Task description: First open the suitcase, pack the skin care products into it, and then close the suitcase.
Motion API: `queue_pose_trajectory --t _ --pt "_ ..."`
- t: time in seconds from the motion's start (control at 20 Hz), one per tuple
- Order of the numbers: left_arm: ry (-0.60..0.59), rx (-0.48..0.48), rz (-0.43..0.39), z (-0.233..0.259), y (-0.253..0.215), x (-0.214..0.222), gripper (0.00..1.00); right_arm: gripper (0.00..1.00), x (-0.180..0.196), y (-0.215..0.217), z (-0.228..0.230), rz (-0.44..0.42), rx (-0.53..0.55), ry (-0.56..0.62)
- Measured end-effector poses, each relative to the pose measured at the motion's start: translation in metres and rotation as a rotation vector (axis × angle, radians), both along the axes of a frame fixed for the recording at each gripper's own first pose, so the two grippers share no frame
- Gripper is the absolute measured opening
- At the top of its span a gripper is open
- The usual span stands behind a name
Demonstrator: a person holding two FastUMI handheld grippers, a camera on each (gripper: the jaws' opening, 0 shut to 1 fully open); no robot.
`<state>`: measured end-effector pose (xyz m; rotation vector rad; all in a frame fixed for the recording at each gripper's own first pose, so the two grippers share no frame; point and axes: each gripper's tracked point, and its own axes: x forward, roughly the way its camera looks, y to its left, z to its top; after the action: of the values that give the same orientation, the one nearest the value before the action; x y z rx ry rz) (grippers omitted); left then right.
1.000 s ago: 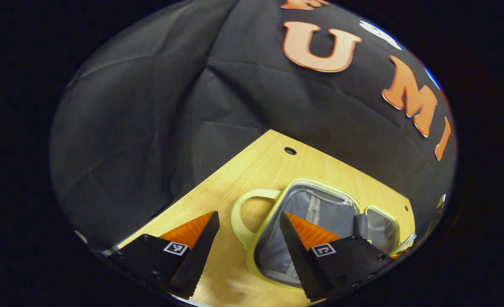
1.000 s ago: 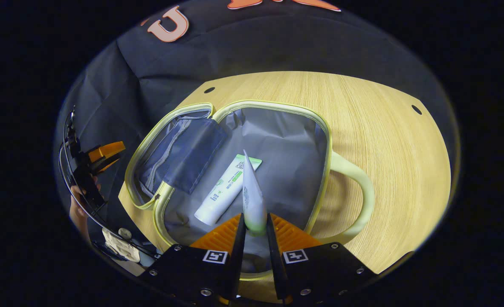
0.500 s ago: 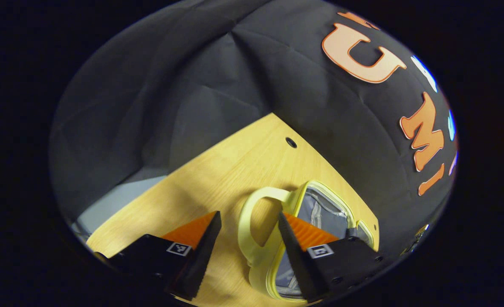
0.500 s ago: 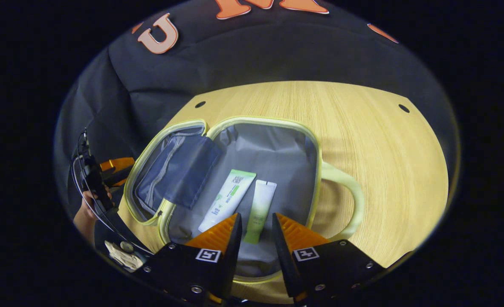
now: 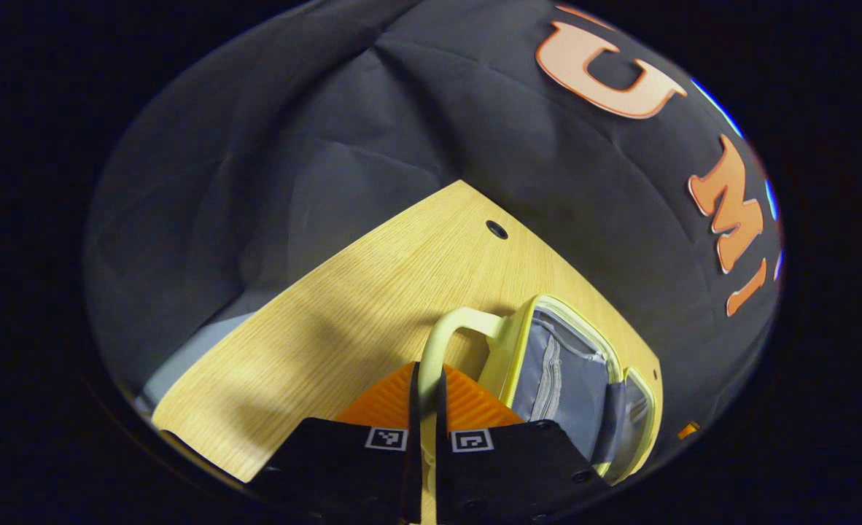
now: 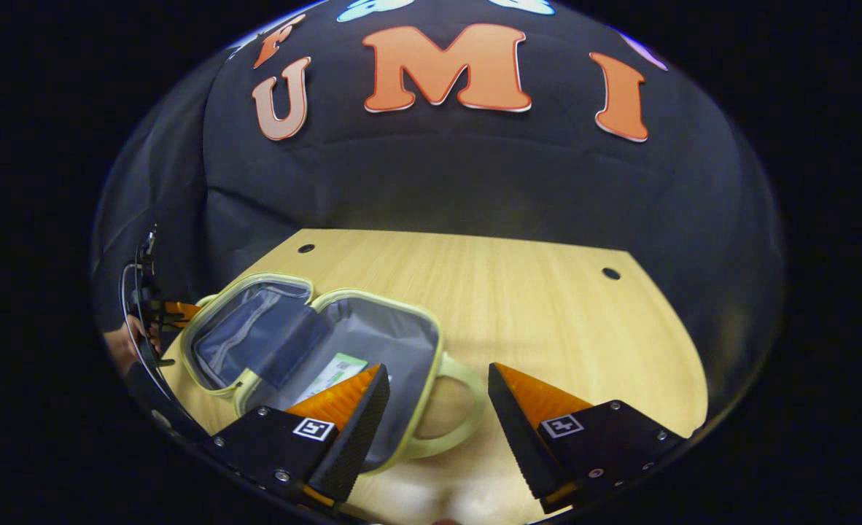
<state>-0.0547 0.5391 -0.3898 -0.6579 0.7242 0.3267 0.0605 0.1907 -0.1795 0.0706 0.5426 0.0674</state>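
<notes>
I see the suitcase (image 6: 314, 350) lying open on the table (image 6: 533, 306), a tube (image 6: 336, 368) inside. My left gripper (image 5: 425, 408) is clamped on its handle (image 5: 438, 350); my right gripper (image 6: 438, 408) hangs spread just right of the handle on its side.

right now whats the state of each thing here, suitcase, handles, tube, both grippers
suitcase: open, lying flat on the table
tube: inside the suitcase, partly hidden
left gripper: shut on the lid handle
right gripper: open, holding nothing, over the near handle
</notes>
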Motion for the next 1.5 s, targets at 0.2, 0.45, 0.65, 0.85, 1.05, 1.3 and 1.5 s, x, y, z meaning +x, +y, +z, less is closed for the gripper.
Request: queue_pose_trajectory --t 0.2,0.45,0.65,0.85,1.05,1.3,1.5 --pt "-0.072 0.153 -0.058 0.063 -0.001 0.002 0.07 0.93 0.0 -0.043 0.023 -0.035 -0.074 -0.083" --pt "-0.143 0.296 -0.081 0.149 -0.032 0.013 0.06 0.95 -0.01 -0.087 0.045 -0.046 -0.169 -0.153" --pt "-0.184 0.471 -0.157 0.203 -0.076 0.022 0.09 0.96 -0.018 -0.095 0.068 -0.004 -0.265 -0.246" --pt "-0.28 0.443 -0.151 0.261 -0.127 0.028 0.06 0.96 -0.027 -0.107 0.082 0.019 -0.278 -0.292" --pt "-0.327 0.458 -0.186 0.283 -0.174 0.031 0.06 0.96 -0.032 -0.123 0.092 0.028 -0.289 -0.333" --pt "-0.373 0.449 -0.26 0.303 -0.246 0.037 0.07 0.96 -0.04 -0.121 0.089 0.071 -0.275 -0.356" --pt "-0.388 0.425 -0.323 0.304 -0.3 0.043 0.07 0.96 -0.049 -0.122 0.085 0.101 -0.255 -0.356"
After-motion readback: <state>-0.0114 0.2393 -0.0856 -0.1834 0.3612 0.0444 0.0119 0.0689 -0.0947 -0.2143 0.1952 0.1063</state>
